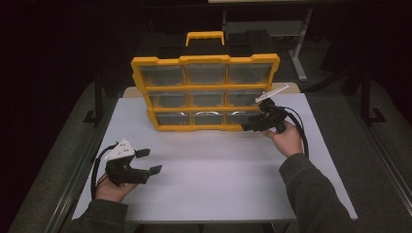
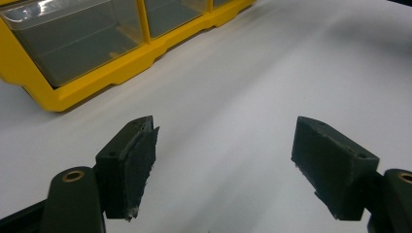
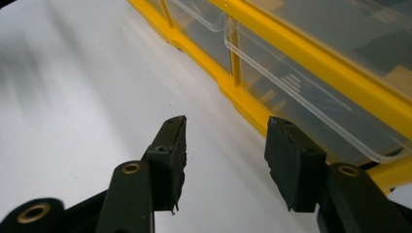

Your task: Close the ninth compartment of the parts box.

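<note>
High view showed a yellow box (image 1: pixel 206 92) with see-through drawers standing up on a white table (image 1: pixel 214 179). The box stood at the far side of the table, and its handle (image 1: pixel 204 37) poked up at the top.

The right gripper (image 1: pixel 247 126) was down by the bottom right corner of the box, just beside it. Its jaws were apart and nothing was between them. In the right gripper view, the right gripper (image 3: pixel 226 145) pointed along the yellow bottom edge, and a clear drawer (image 3: pixel 311 97) sat very near its jaw. I could not tell if the jaw touched the box.

The left gripper (image 1: pixel 149 161) was near the front left of the table, well away from the box. Its jaws were wide apart with nothing in them. In the left gripper view, the left gripper (image 2: pixel 223 145) hung over the bare white table, with the box's corner (image 2: pixel 53 97) farther off.
</note>
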A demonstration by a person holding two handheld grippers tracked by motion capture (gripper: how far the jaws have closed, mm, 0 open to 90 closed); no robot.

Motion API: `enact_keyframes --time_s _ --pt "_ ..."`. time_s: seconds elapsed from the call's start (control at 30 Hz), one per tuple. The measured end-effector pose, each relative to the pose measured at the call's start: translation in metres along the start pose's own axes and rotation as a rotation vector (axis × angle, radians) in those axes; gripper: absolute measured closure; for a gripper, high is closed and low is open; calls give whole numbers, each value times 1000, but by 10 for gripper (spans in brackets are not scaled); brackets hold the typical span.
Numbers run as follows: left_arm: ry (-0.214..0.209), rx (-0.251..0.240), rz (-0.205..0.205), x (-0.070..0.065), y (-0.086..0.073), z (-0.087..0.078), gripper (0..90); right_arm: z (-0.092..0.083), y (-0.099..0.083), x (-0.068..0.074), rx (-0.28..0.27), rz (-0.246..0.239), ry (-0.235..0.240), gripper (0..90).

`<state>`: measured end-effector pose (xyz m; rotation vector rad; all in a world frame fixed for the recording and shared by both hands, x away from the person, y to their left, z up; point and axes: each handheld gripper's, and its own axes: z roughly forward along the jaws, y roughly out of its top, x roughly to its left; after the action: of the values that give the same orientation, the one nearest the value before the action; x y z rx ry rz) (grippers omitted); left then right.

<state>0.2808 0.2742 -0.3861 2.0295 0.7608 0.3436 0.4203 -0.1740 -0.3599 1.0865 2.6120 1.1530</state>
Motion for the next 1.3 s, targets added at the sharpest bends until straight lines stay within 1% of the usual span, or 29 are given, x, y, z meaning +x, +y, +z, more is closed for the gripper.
enact_keyframes --time_s 0.03,0.07,0.13,0.17,0.27,0.57,0.7,0.83,0.87,0.9,0.97,1.0,1.07,1.17,1.2,1.27,1.3 --pt "0 1 0 0 0 0 237 -1 0 2 0 17 4 474" --pt "0 0 0 0 0 0 237 -2 -1 2 -4 18 6 471" --pt "-1 -1 -5 0 0 0 237 -5 -3 4 -17 10 12 463" --pt "-2 -2 -5 0 0 0 237 -6 -3 5 -15 13 13 459" --pt "-3 1 -2 0 0 0 236 -8 -5 8 -16 3 7 450" --pt "-5 3 -2 1 0 0 236 -11 -11 16 -24 -20 20 419" --pt "-7 3 -2 0 0 0 235 -12 -15 20 -22 -29 18 409" --pt "-7 4 -5 0 -1 0 236 -14 -19 22 -33 -20 31 406" --pt "-6 10 -5 0 0 -1 236 -15 -20 23 -34 -17 31 403" --pt "-5 3 -9 0 -1 -1 236 -16 -21 23 -34 -26 29 400" --pt "-5 4 -10 0 -1 -1 236 -17 -24 24 -38 -32 28 397" --pt "-5 6 -8 1 -1 -1 236 -17 -25 25 -37 -24 30 394" --pt "-5 7 -7 1 -1 -1 235 -18 -28 25 -42 -28 28 388" --pt "-6 5 -8 1 -1 -1 234 -19 -33 27 -46 -13 34 376" --pt "-7 4 -10 1 -1 -1 233 -19 -35 27 -46 -24 31 372" --pt "-9 -2 -13 0 -1 -1 233 -21 -38 29 -47 -14 24 359" --pt "-10 -4 -11 0 -1 -1 233 -22 -40 30 -46 -20 17 352"
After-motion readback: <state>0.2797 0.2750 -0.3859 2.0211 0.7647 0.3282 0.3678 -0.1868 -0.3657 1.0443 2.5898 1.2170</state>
